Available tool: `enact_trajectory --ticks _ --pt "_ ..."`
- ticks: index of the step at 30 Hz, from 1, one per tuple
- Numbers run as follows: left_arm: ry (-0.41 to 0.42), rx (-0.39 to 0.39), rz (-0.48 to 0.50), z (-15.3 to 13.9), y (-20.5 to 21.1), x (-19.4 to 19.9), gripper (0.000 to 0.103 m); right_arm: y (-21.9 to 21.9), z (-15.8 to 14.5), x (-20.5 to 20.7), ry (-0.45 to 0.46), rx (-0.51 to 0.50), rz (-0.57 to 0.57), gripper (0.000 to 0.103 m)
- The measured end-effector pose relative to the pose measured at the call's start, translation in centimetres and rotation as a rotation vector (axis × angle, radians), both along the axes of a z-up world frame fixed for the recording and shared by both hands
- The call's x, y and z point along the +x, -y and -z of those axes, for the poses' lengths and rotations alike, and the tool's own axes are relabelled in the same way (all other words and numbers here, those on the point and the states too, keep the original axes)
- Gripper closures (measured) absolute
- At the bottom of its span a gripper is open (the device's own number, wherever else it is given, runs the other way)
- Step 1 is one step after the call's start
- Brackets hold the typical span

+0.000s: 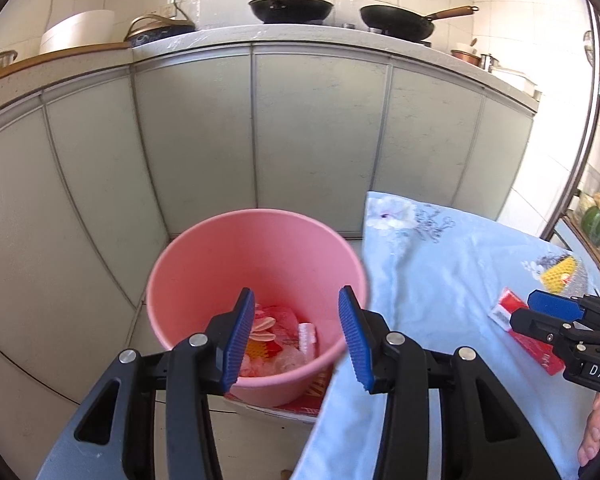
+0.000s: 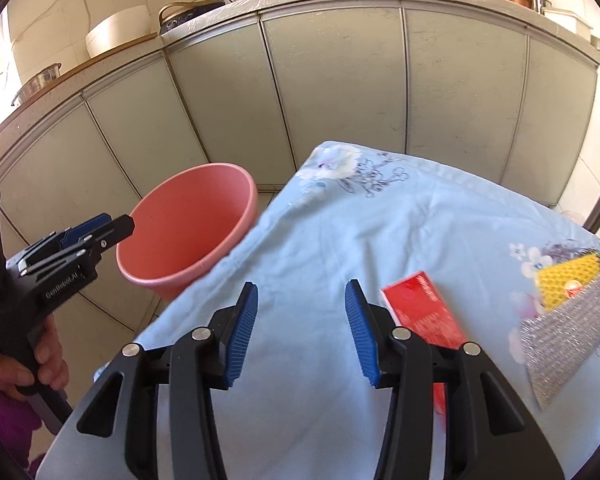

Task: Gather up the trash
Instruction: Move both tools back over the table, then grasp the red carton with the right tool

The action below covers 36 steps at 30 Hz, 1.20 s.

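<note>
While the left gripper [image 1: 296, 336] hangs open and empty over the pink bucket [image 1: 204, 264], the right gripper [image 2: 300, 332], jaws apart, should straddle the red packet [image 2: 424, 312] lying on the blue cloth [image 2: 340, 240] squarely before closing.

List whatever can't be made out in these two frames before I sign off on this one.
- Red packet: its near end is behind the right gripper in the right wrist view; the print is too blurred to read.
- Pink bin: in the left wrist view the left gripper covers part of its contents.
- Silver mesh pouch: its contents, beyond a yellow piece, are hidden.
</note>
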<state>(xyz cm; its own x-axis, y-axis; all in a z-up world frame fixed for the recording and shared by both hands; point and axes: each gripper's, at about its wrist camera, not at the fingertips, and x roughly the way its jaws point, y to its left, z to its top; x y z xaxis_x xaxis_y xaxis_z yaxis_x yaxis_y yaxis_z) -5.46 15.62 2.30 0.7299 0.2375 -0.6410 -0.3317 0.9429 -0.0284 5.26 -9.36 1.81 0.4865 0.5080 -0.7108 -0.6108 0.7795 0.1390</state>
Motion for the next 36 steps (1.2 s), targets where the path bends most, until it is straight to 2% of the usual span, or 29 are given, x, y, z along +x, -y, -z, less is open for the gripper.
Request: enact_trajectory --ticks 9,15,21,27,29,36 --pt "-0.030 -0.056 0.124 0.4 4.2 0.3 0.060 6.2 0.2 -0.7 0.028 -0.049 0.067 0.057" --pt "-0.072 -0.093 0.175 1.8 6.2 0.5 0.060 8.9 1.3 -0.5 0.006 -0.077 0.091 0.057" --pt "-0.112 -0.105 0.213 3.1 7.6 1.1 0.060 8.6 2.4 0.6 -0.018 -0.102 0.079 0.057" --pt "-0.120 -0.093 0.233 3.1 8.4 1.2 0.060 6.7 4.1 2.5 -0.037 -0.181 0.030 0.056" --pt "-0.123 -0.092 0.235 3.2 8.6 1.3 0.060 6.2 4.2 2.8 -0.012 -0.209 0.019 0.048" --pt "-0.138 -0.091 0.244 3.6 8.9 1.6 0.060 5.5 5.3 4.2 -0.019 -0.241 0.008 0.047"
